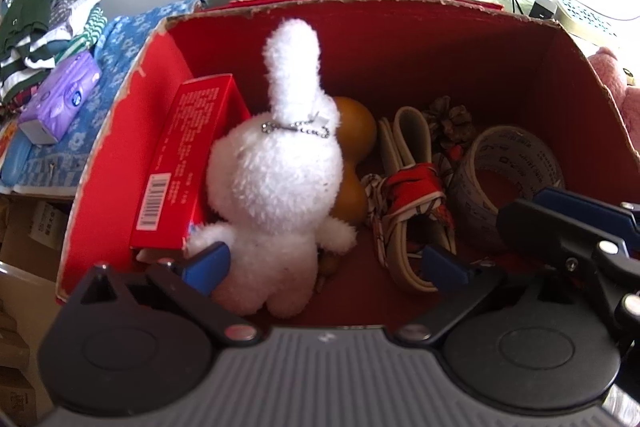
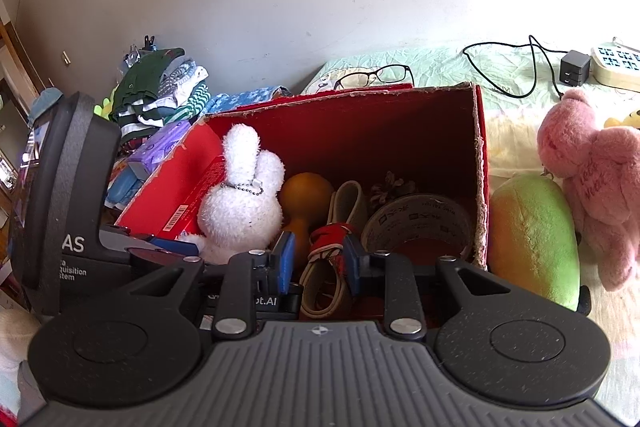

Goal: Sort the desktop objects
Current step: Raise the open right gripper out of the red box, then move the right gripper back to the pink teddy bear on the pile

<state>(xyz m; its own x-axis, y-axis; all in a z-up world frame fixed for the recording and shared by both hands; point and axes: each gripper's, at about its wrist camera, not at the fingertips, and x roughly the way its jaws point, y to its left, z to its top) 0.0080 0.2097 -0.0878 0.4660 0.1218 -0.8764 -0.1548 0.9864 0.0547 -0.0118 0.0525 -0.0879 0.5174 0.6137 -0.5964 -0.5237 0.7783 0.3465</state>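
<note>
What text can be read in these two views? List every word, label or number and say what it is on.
"AS", then cut-off "quisition" and "stem": left gripper's body, right wrist view.
"pt.AI", start hidden: black bar between the right gripper's fingers.
Red carton: a barcode and fine print, too small to read.
Tape roll: printed marks, too blurred.
Pink plush bear: stitched writing, not legible.
Purple tissue pack: round logo, unreadable.
</note>
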